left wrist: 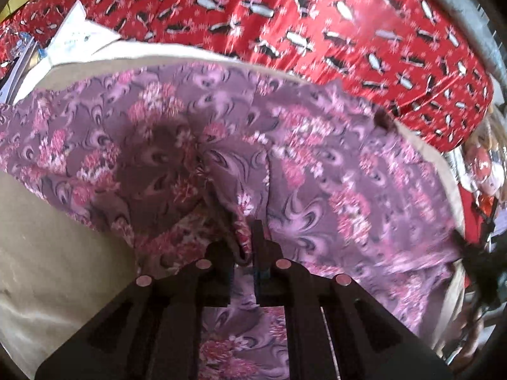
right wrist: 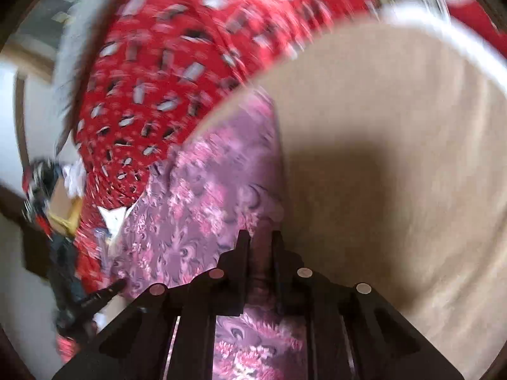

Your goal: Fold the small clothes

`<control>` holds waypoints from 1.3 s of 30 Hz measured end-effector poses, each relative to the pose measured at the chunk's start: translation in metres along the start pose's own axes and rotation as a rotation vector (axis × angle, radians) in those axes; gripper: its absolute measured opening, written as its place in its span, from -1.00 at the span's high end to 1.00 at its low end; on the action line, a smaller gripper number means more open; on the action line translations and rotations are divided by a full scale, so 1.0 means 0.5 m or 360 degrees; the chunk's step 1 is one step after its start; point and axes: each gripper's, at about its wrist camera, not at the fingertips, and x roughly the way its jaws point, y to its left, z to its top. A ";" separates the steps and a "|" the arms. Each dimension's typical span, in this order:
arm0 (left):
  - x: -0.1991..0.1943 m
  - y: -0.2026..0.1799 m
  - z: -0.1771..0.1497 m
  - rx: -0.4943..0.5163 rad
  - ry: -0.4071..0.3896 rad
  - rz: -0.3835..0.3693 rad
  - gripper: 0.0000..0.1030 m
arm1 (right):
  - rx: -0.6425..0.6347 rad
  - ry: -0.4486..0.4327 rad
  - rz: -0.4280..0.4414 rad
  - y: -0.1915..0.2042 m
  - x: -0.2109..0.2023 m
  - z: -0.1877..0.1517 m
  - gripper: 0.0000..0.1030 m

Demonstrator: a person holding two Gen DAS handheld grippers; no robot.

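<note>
A purple garment with a pink flower print [left wrist: 285, 145] lies spread over a beige board [left wrist: 47, 253]. My left gripper [left wrist: 245, 247] is shut on a bunched fold of this garment, which rises from between the black fingers. In the right wrist view the same garment [right wrist: 196, 209] runs along the board's left side. My right gripper [right wrist: 259, 240] is shut on the garment's edge, with cloth pinched between its two fingers. The other gripper [right wrist: 104, 294] shows at the lower left of the right wrist view. Both views are blurred.
The beige board [right wrist: 396, 158] rests on a red cloth with a black and white print [left wrist: 317, 25] [right wrist: 164, 79]. White papers [left wrist: 79, 34] lie at the far left. Mixed clutter sits at the right edge [left wrist: 484, 164] and by a window side [right wrist: 57, 196].
</note>
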 end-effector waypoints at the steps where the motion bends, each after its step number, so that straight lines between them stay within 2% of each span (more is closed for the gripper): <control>1: 0.011 -0.004 -0.004 0.0005 0.0026 0.0009 0.76 | -0.0040 -0.0097 -0.0007 0.009 -0.020 0.001 0.76; 3: 0.012 0.009 -0.011 -0.0003 0.0062 -0.0016 0.71 | -0.0074 -0.0134 -0.0132 0.003 -0.025 0.000 0.97; 6: -0.029 0.042 -0.012 -0.0088 0.0024 -0.0109 0.72 | -0.0110 0.0096 -0.0346 -0.020 0.018 -0.007 0.92; 7: -0.053 0.057 -0.012 -0.0133 -0.0036 -0.0172 0.71 | -0.0130 0.0067 -0.0418 -0.016 0.007 -0.009 0.85; 9: -0.079 0.066 -0.008 -0.0157 -0.0101 -0.0237 0.67 | -0.0165 -0.0091 -0.0356 0.011 -0.030 -0.010 0.85; 10: -0.081 0.061 -0.002 -0.0147 -0.0107 -0.0237 0.53 | -0.0175 -0.0147 -0.0322 0.028 -0.041 -0.008 0.83; 11: -0.077 0.052 0.002 -0.0119 -0.0103 -0.0219 0.36 | -0.0186 -0.0165 -0.0287 0.051 -0.042 -0.005 0.72; 12: -0.065 0.043 0.005 -0.0090 -0.0089 -0.0176 0.32 | -0.0196 -0.0149 -0.0257 0.068 -0.034 -0.005 0.55; 13: -0.043 0.034 0.007 -0.0056 -0.0055 -0.0129 0.31 | -0.0220 -0.0106 -0.0219 0.094 -0.015 -0.008 0.47; 15: 0.006 0.027 0.007 -0.0018 0.0050 -0.0035 0.31 | -0.0294 -0.0022 -0.0192 0.148 0.029 -0.025 0.42; 17: 0.015 0.043 0.007 -0.0063 0.0066 -0.0085 0.31 | -0.0393 0.0084 -0.0170 0.208 0.082 -0.054 0.42; 20: -0.026 0.093 0.018 -0.0164 0.0009 -0.0223 0.31 | -0.0546 0.0183 -0.0111 0.297 0.142 -0.103 0.41; 21: -0.041 0.115 0.025 -0.0190 -0.0022 -0.0226 0.30 | -0.0591 0.0202 -0.0094 0.323 0.161 -0.119 0.38; 22: -0.059 0.147 0.033 -0.0221 -0.0053 -0.0213 0.19 | -0.0643 0.0225 -0.0079 0.355 0.186 -0.133 0.37; 23: -0.072 0.178 0.040 -0.0247 -0.0078 -0.0195 -0.01 | -0.0683 0.0247 -0.0060 0.384 0.210 -0.148 0.37; 25: -0.097 0.251 0.053 -0.0323 -0.0120 -0.0119 -0.24 | -0.0726 0.0291 0.0021 0.434 0.253 -0.175 0.37; 26: -0.106 0.308 0.062 -0.0393 -0.0135 -0.0081 -0.24 | -0.0735 0.0307 0.0063 0.455 0.273 -0.184 0.38; 27: -0.111 0.357 0.067 -0.0473 -0.0131 -0.0053 -0.24 | -0.0746 0.0319 0.0113 0.474 0.295 -0.198 0.30; 29: -0.112 0.456 0.074 -0.0654 -0.0120 -0.0043 -0.25 | -0.0804 0.0352 0.0105 0.490 0.344 -0.235 0.15; 30: -0.112 0.491 0.071 -0.0721 -0.0117 -0.0042 -0.25 | -0.0856 0.0299 0.0090 0.488 0.349 -0.251 0.14; 31: -0.112 0.541 0.071 -0.0819 -0.0114 -0.0031 -0.25 | -0.0946 0.0185 0.0076 0.489 0.344 -0.273 0.11; 33: -0.109 0.605 0.072 -0.0962 -0.0125 -0.0030 -0.25 | -0.1020 0.0121 0.0040 0.499 0.339 -0.292 0.08; 35: -0.101 0.665 0.072 -0.1122 -0.0143 -0.0057 -0.25 | -0.1008 0.0143 0.0057 0.497 0.336 -0.288 0.04; 39: -0.053 0.698 0.074 -0.1270 -0.0136 -0.0217 -0.25 | -0.0966 0.0144 0.0114 0.487 0.337 -0.281 0.02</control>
